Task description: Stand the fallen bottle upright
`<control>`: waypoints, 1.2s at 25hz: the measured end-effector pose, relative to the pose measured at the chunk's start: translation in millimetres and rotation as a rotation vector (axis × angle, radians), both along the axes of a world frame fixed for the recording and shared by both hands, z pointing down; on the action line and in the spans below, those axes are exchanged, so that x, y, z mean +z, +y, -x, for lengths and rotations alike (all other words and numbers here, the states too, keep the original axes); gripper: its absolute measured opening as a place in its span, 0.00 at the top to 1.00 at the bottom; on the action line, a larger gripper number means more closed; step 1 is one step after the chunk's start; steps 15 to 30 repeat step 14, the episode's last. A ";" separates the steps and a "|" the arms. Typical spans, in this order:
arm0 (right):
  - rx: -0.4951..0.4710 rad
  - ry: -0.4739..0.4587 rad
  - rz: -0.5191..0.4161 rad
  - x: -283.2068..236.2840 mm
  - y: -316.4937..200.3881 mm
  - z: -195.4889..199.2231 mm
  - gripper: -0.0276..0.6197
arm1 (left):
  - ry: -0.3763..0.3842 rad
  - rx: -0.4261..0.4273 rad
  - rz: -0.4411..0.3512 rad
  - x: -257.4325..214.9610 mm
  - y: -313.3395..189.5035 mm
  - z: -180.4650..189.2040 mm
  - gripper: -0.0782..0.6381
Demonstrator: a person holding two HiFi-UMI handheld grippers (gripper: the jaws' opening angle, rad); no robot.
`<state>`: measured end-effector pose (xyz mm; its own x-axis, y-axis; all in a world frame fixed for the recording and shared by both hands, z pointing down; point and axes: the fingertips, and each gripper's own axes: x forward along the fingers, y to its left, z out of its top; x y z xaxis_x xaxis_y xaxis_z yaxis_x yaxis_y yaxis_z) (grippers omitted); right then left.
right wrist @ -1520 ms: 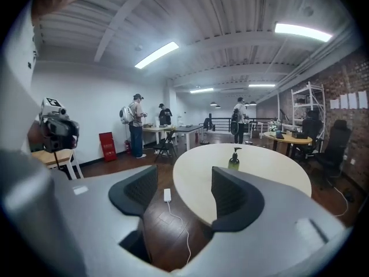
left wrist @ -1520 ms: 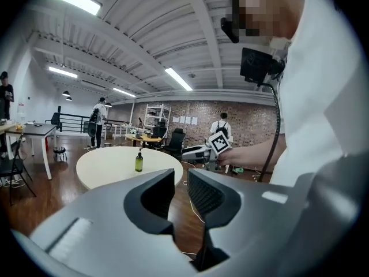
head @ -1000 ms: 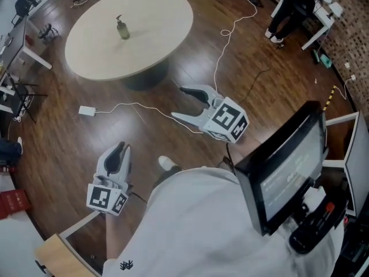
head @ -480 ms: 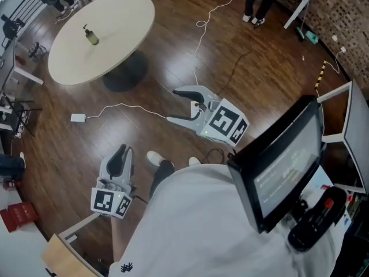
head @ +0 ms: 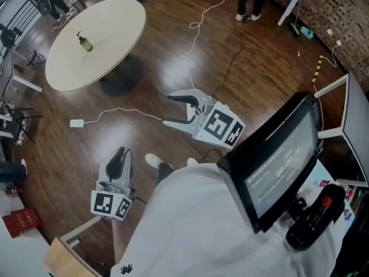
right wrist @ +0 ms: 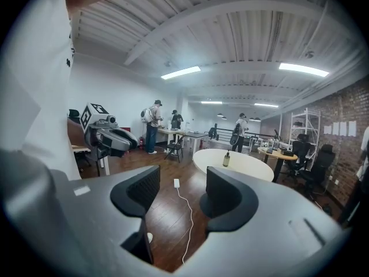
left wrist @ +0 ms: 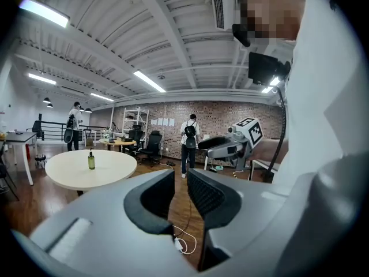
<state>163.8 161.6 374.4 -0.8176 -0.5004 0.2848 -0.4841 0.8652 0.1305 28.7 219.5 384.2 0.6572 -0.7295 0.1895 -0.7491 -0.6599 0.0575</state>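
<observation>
A small green pump bottle (head: 84, 42) stands upright on the round pale table (head: 115, 27), far ahead at the upper left. It also shows in the left gripper view as the bottle (left wrist: 91, 160) and in the right gripper view as the bottle (right wrist: 226, 159). My right gripper (head: 170, 109) hovers over the wooden floor, well short of the table. Its jaws are wide apart and closing with nothing between them. My left gripper (head: 119, 154) hangs lower left beside my leg, its jaws only a narrow slit apart and empty.
A white cable with an adapter (head: 76, 123) trails across the dark wood floor between me and the table. A monitor (head: 277, 166) is strapped at my chest. A person (left wrist: 189, 143) stands by desks and chairs beyond. A red box (head: 20, 221) lies at the left edge.
The table and bottle have slid toward the upper left of the head view. Both grippers have moved along with me, and the right jaws have narrowed a little.
</observation>
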 end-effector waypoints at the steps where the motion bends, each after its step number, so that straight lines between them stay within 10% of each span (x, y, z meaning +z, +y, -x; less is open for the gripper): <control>1: -0.002 0.003 0.001 0.8 0.4 2.0 0.56 | 0.000 -0.001 0.002 0.6 0.8 1.4 0.79; 30: -0.038 0.039 0.029 10.4 -46.4 46.5 0.58 | 0.011 -0.041 0.037 10.1 -37.5 46.0 0.79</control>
